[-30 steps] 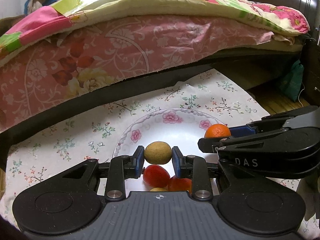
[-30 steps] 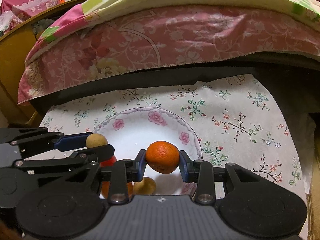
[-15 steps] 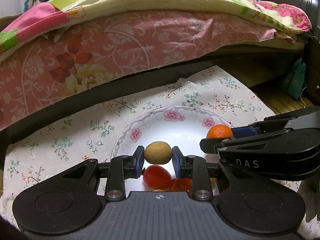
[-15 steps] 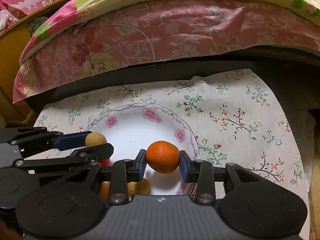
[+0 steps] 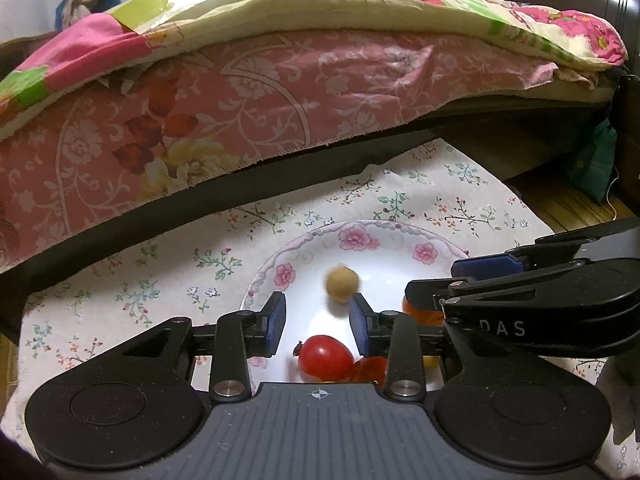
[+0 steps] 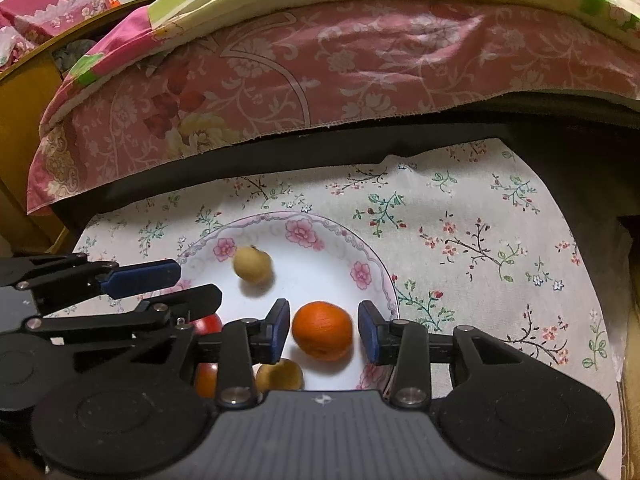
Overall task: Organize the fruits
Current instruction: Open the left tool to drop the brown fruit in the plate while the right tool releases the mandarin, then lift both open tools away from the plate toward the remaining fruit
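A white plate with pink flowers [image 5: 356,240] [image 6: 304,232] lies on a flowered cloth. My left gripper [image 5: 317,320] is open over its near side; a small tan round fruit [image 5: 342,283] [image 6: 253,265] is blurred, free of the jaws, over the plate. My right gripper [image 6: 323,330] is open, with an orange [image 6: 322,336] loose between its pads, over the plate. Red tomatoes [image 5: 326,357] [image 6: 208,324] and another tan fruit [image 6: 280,374] lie at the plate's near edge. The right gripper shows in the left view [image 5: 486,268], the left gripper in the right view [image 6: 140,274].
The flowered cloth [image 6: 480,240] covers a low table. A bed with pink and patchwork quilts [image 5: 240,80] overhangs the far side. A wooden floor and a green bag [image 5: 592,164] are at the right. A yellow cabinet [image 6: 24,120] stands at the left.
Both grippers opened. The tan fruit left the left jaws and is dropping to the plate. The orange is freed between the right pads.
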Demonstrator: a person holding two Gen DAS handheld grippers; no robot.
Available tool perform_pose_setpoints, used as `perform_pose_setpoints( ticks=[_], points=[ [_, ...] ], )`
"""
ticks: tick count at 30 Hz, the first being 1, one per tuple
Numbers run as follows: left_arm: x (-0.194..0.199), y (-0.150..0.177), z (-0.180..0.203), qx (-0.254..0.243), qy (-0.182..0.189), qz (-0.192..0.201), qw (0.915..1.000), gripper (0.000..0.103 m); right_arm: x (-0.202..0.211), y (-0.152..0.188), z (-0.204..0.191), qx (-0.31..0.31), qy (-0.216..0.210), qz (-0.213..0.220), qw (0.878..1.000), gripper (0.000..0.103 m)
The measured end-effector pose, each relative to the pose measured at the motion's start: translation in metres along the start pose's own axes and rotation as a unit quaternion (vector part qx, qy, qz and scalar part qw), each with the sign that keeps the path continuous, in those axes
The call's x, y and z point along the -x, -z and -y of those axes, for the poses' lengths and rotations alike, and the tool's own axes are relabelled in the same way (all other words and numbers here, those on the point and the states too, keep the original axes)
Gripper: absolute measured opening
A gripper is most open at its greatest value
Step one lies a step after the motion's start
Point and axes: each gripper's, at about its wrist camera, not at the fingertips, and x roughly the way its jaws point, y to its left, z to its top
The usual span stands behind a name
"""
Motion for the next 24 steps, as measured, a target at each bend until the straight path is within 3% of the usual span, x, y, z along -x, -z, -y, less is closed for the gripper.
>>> perform_pose_setpoints(
  ticks=[14, 24],
  points=[
    [0.038, 0.004, 0.004, -0.012, -0.005, 0.015, 0.9998, 0.053, 0.023, 0.001, -0.007, 0.016, 0.003, 0.026, 1.000, 0.044],
    [0.083, 0.027, 0.007, -0.020, -0.006, 0.018, 0.9996, 0.057, 0.060, 0.018, -0.026, 0.022, -0.005, 0.039, 0.999, 0.045]
  ],
)
